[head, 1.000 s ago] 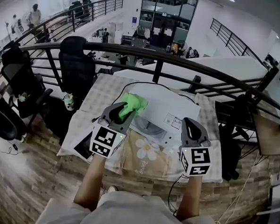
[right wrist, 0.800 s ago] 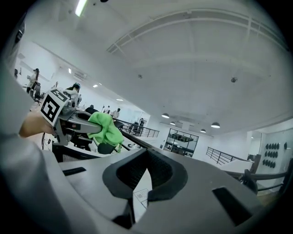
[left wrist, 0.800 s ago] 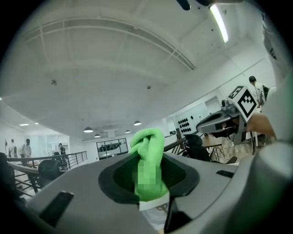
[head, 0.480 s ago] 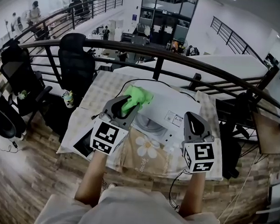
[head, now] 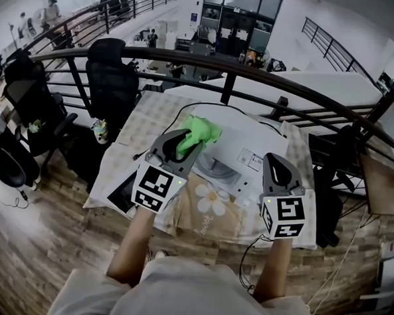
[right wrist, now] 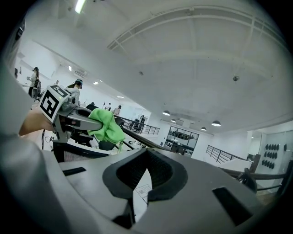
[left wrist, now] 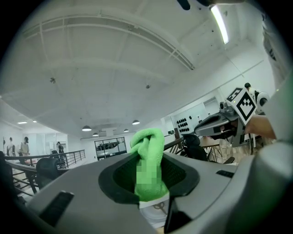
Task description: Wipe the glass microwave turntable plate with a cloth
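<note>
Cloth (head: 202,128): bright green, bunched into a wad, pinched between the jaws of the left gripper (head: 186,142), above a white microwave (head: 247,153) on the tabletop (head: 137,135). Right gripper (head: 275,163) clenched, empty, alongside.

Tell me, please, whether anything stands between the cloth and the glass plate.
Nothing visible does. The cloth, clamped in the left gripper, hangs in open air beside what looks like the round plate, which appears uncovered.
</note>
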A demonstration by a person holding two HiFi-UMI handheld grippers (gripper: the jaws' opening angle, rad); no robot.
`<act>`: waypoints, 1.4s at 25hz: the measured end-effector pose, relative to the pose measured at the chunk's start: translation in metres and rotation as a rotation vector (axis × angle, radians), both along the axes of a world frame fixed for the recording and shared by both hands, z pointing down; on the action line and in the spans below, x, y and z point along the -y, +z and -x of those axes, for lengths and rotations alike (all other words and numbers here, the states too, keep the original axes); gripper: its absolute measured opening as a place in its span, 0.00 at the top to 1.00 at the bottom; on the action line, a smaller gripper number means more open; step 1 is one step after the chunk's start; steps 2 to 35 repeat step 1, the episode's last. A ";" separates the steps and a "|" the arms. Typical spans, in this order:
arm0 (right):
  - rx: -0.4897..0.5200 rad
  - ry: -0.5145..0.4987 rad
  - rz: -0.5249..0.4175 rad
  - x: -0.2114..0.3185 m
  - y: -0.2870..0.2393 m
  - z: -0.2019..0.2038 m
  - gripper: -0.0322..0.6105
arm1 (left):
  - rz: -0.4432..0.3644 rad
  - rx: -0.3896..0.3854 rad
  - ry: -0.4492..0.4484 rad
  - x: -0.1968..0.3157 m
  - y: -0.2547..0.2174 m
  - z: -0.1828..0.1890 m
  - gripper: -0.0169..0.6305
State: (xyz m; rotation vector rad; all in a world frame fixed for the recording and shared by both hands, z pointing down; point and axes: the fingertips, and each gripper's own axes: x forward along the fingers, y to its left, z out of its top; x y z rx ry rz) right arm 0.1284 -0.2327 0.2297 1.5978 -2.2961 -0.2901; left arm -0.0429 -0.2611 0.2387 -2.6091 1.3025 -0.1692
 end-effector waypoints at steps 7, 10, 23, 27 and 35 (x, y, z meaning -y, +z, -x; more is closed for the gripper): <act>0.001 0.004 0.003 0.000 0.000 0.000 0.93 | 0.002 -0.001 0.001 0.000 0.000 0.001 0.77; 0.001 0.004 0.003 0.000 0.000 0.000 0.93 | 0.002 -0.001 0.001 0.000 0.000 0.001 0.77; 0.001 0.004 0.003 0.000 0.000 0.000 0.93 | 0.002 -0.001 0.001 0.000 0.000 0.001 0.77; 0.001 0.004 0.003 0.000 0.000 0.000 0.93 | 0.002 -0.001 0.001 0.000 0.000 0.001 0.77; 0.001 0.004 0.003 0.000 0.000 0.000 0.93 | 0.002 -0.001 0.001 0.000 0.000 0.001 0.77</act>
